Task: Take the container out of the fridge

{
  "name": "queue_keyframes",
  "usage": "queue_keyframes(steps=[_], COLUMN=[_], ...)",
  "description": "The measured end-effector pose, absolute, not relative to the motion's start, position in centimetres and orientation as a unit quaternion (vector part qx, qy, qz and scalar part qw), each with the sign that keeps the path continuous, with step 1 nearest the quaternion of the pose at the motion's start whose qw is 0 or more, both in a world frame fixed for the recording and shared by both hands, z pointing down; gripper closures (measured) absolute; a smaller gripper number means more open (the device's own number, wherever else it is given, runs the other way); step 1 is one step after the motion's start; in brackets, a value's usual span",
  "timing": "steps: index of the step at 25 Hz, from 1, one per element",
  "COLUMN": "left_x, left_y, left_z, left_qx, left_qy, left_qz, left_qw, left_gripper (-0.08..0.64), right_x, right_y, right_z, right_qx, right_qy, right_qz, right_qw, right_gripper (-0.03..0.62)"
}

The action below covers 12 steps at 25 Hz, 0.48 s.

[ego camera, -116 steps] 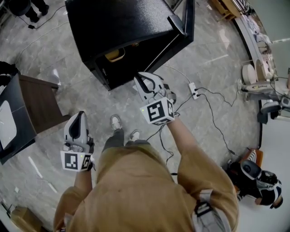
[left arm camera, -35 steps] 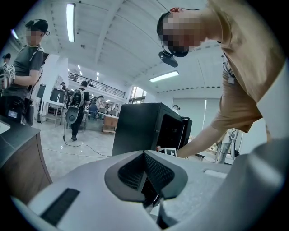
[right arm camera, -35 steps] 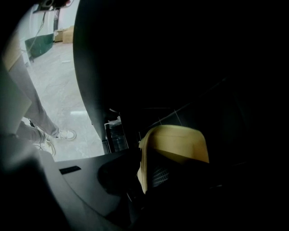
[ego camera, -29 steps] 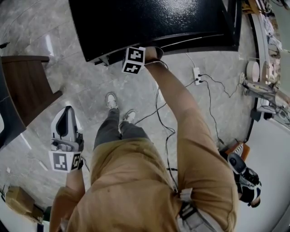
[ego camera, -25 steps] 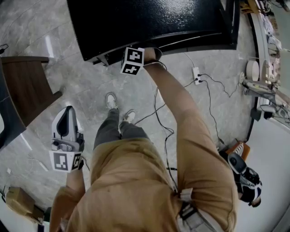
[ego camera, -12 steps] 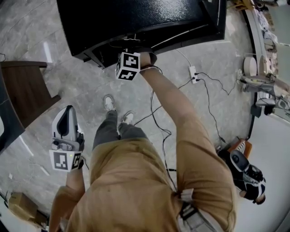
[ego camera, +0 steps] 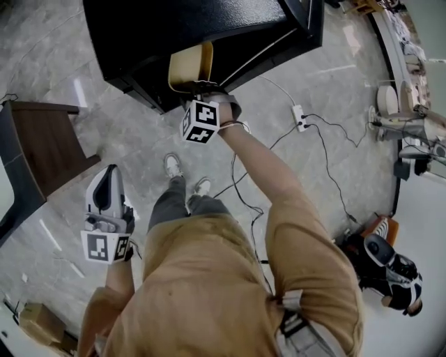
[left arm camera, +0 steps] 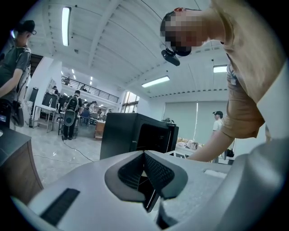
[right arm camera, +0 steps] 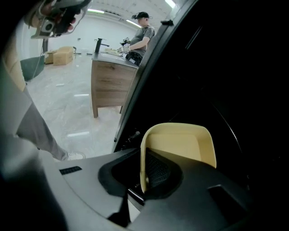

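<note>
Head view: pinching one wall of the pale yellow container point(ego camera: 189, 64) with the right claw point(ego camera: 200, 89), right at the open mouth of the black fridge point(ego camera: 139, 28), its door point(ego camera: 304, 21) swung aside. Lying straight ahead of that claw, between it and the dark fridge interior, and so, by judgement, needing a pull back toward the person's body to come clear. Hanging well apart, low over the floor point(ego camera: 334, 139) at the person's left side, the left claw point(ego camera: 110, 174), plainly the farther one. Right gripper view: clamping the container point(right arm camera: 180, 144) wall between the pads of the right claw point(right arm camera: 144, 173), tipped with its open side facing the camera, showing nothing inside. Left gripper view: pressing the left claw point(left arm camera: 145, 180) together on nothing.
</note>
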<state>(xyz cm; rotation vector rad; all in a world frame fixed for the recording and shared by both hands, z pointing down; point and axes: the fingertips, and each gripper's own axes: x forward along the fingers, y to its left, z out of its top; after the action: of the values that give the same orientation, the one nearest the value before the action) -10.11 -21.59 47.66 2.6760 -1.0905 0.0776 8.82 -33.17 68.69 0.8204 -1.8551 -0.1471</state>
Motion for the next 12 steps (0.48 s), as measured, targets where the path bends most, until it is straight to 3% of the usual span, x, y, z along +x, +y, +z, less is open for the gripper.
queue_keyframes(steps=[12], left_x=[-7.6], left_y=[-17.0], left_z=[42.3], left_qx=[0.931], left_qy=[-0.355], left_qz=[0.014], left_qw=[0.084], left_gripper=[0.558], right_x=[10.1], right_y=[-23.9], right_z=[64.3], right_qx=[0.388], right_qy=[-0.782], right_qz=[-0.034], right_qw=[0.486], right_gripper=[0.578])
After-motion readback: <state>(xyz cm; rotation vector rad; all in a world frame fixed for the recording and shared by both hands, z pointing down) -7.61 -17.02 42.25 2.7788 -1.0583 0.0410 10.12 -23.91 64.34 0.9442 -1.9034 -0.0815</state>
